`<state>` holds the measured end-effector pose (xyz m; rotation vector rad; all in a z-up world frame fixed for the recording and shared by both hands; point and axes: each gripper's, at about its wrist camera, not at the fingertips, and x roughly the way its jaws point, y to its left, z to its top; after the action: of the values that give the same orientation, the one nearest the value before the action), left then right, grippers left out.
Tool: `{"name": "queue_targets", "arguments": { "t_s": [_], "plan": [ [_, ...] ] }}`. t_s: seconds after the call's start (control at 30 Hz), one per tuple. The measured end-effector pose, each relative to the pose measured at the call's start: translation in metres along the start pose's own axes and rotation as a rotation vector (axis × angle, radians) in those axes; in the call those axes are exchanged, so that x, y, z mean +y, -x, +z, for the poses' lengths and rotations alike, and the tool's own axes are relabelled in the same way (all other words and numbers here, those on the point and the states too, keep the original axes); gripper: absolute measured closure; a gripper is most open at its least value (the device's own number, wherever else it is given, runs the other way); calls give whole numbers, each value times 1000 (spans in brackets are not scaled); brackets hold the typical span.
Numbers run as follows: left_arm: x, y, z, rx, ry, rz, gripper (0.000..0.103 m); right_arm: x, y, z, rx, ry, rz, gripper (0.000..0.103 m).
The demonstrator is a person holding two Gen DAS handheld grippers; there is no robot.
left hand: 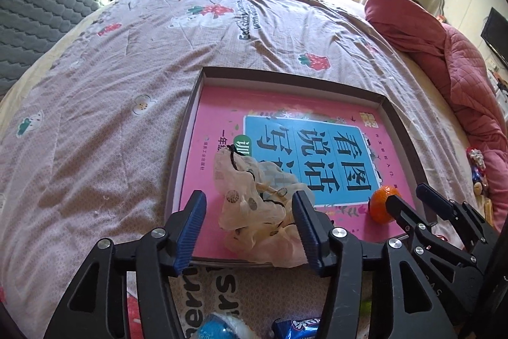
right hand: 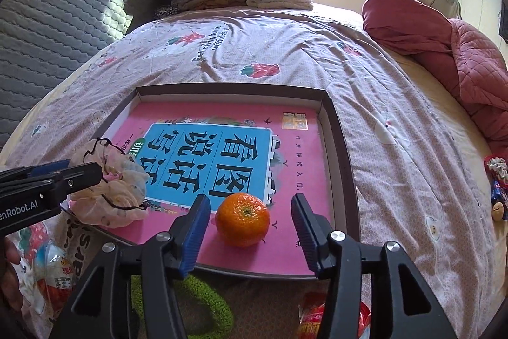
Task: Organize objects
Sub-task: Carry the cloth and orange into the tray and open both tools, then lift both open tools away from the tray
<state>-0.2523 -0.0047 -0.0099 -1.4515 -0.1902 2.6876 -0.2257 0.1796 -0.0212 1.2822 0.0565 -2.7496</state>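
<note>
Both grippers hang over the near edge of the tray (right hand: 336, 123) with jaws apart and nothing pinched. The left gripper (left hand: 250, 231) straddles a pouch (left hand: 257, 212) — its pads stand clear of the cloth on either side. The right gripper (right hand: 249, 231) brackets an orange (right hand: 243, 220) the same way, with a gap showing on both sides of the fruit.

By the look of it this is the letting-go step: both things already lie in the tray, on a pink book (right hand: 222, 148) that covers its floor. The next move would call for drawing each gripper straight back without dragging the pouch's cord or nudging the orange into a roll, then reaching for the loose packets on the bed (right hand: 285, 53) near the tray's front edge.

The pouch is pale, thin and crumpled, with a dark drawstring, at the near left corner. The orange is round, glossy, stem scar up, near the front edge, toward the right.
</note>
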Motion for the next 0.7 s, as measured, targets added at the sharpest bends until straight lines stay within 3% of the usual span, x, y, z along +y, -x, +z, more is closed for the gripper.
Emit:
{"name": "queue_targets", "arguments": {
  "t_s": [0.33, 0.7],
  "plan": [
    [0, 40, -10, -77, -27, 29, 29, 7, 34, 3, -53, 23, 5, 47],
    [-4, 93, -20, -167, -45, 47, 26, 7, 90, 6, -135, 39, 14, 44]
  ]
}}
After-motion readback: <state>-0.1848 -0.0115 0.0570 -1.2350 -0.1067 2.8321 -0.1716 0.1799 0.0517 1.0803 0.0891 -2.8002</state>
